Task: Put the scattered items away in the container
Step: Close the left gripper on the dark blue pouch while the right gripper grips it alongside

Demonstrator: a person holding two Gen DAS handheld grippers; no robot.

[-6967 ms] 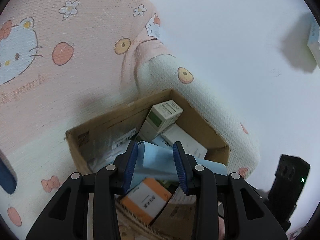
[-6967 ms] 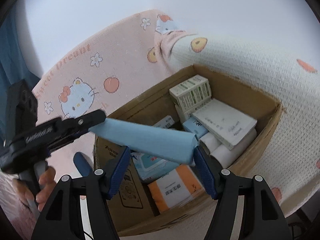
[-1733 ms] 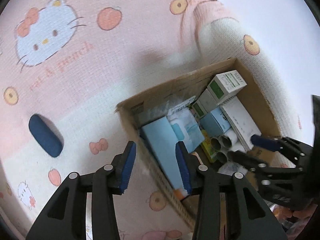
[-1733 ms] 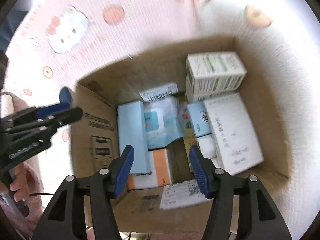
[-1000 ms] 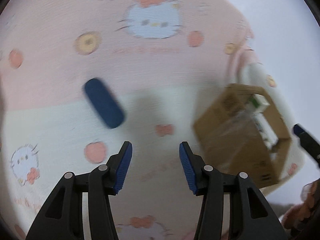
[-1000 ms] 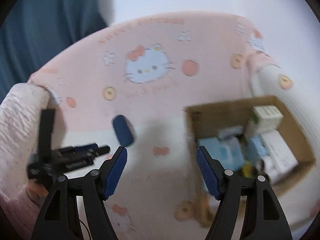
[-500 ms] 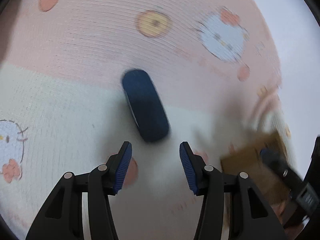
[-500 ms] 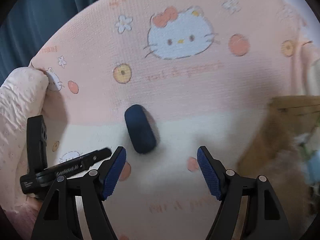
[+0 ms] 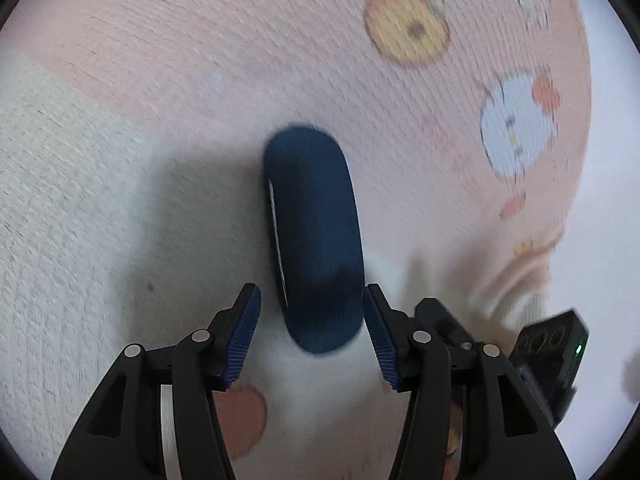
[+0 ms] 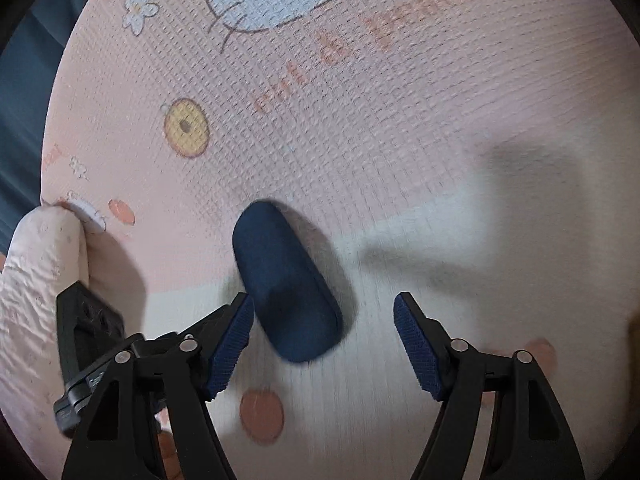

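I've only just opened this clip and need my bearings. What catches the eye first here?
A dark blue oval case lies alone on the pink and cream cartoon-cat blanket. The left gripper straddles its near end, jaws opening, neither pad clearly pressing on it. The right gripper hangs over the same case, jaws closing but still apart from it.

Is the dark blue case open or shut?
Shut: the dark blue case lies flat on the blanket, its two halves together along the side seam.

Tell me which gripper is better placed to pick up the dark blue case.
Left. The left gripper straddles the blue case squarely, jaws opening; the right gripper sits off-centre.
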